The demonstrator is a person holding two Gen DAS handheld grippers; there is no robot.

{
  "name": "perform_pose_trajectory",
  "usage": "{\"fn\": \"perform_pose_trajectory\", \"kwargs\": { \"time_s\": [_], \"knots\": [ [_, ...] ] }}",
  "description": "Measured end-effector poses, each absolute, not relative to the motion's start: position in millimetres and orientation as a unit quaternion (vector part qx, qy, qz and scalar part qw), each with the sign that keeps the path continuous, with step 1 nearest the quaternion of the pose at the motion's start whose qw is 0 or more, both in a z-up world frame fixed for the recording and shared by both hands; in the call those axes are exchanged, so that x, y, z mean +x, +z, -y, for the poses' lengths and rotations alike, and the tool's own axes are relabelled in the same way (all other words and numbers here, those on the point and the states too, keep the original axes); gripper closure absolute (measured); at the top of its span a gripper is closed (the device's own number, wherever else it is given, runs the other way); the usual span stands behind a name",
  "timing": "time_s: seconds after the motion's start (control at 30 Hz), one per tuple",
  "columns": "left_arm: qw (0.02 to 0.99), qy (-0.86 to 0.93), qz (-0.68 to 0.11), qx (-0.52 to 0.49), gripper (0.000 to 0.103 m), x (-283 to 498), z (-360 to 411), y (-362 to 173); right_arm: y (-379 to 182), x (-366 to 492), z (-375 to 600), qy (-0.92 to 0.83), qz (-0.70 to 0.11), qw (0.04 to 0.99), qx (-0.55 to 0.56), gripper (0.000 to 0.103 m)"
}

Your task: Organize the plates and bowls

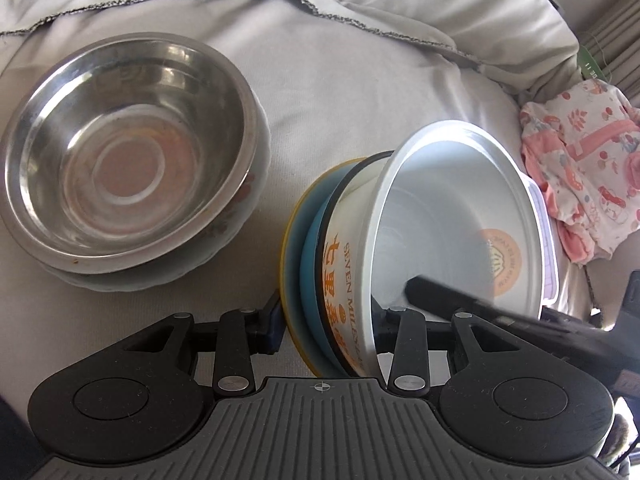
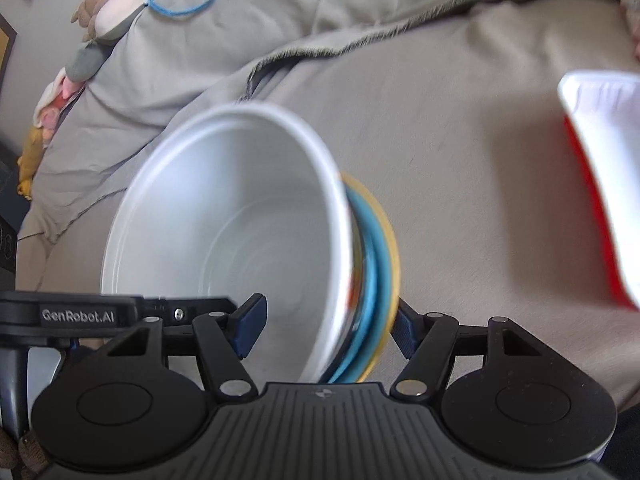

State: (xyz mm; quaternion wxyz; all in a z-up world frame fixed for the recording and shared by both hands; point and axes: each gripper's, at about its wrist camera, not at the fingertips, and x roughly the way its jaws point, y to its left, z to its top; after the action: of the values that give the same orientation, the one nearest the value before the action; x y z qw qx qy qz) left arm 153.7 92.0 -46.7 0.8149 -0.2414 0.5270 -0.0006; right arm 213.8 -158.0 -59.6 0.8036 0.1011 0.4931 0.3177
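A nested stack tilts on its side: a white paper bowl (image 1: 452,216) with orange lettering sits in a blue bowl (image 1: 310,256) on a yellow plate (image 1: 289,248). My left gripper (image 1: 332,320) is shut on this stack, with its left pad (image 1: 274,320) behind the yellow plate. My right gripper (image 2: 326,320) is shut on the same stack (image 2: 240,208) from the other side, one pad (image 2: 252,320) inside the white bowl. Its black finger shows in the left wrist view (image 1: 440,292). A steel bowl (image 1: 124,152) rests in a white flowered bowl (image 1: 240,208) at left.
Everything lies on a wrinkled beige bedsheet (image 1: 340,80). A pink patterned cloth (image 1: 592,160) lies at the right. A white and red tray (image 2: 600,168) stands at the right in the right wrist view. Soft toys (image 2: 100,20) lie at the upper left there.
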Motion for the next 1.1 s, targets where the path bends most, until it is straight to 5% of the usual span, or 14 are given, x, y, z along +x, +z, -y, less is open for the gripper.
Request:
{"fn": "perform_pose_trajectory", "kwargs": {
  "time_s": [0.63,0.8,1.1],
  "knots": [
    [0.814,-0.017,-0.519,-0.262,0.059,163,-102,-51,-60,240,164,0.254,-0.498,0.823,0.097,0.036],
    [0.821,-0.033,-0.521,-0.233,0.048,164,-92,-48,-67,233,151,0.290,-0.528,0.793,0.092,0.035],
    [0.817,-0.043,-0.515,-0.255,0.049,162,-103,-40,-69,230,149,0.311,-0.535,0.779,0.105,0.035]
  ]
}}
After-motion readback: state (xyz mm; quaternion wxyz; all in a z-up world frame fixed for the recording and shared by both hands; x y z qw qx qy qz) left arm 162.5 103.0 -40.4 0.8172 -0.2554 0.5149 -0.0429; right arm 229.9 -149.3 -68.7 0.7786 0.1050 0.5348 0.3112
